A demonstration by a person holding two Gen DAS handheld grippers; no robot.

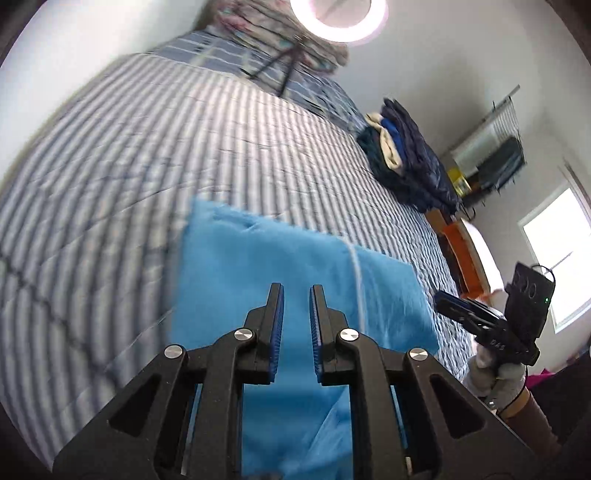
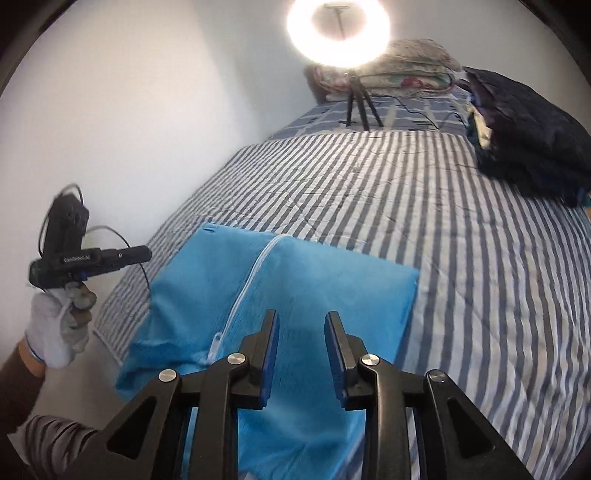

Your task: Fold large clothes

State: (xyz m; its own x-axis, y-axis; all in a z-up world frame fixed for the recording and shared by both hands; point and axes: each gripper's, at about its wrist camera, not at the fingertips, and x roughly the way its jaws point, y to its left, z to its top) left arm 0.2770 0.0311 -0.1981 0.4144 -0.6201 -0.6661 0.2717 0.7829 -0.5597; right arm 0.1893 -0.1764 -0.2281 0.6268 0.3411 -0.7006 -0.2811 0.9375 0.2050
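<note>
Blue garment point(image 1: 295, 266) lies folded on the striped bedspread point(image 1: 147, 155) at its near edge, below my left gripper point(image 1: 296, 291) and right gripper point(image 2: 301, 317), both slightly parted and holding nothing

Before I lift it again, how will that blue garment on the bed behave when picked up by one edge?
The blue garment will probably droop: its near end already sags off the striped bedspread. It looks thin and likely light. The fold may slide open, and the white drawstring could dangle.

Bright ring light point(image 2: 338, 33) glaring overhead, window daylight, motion blur, fisheye-warped dark corners
</note>
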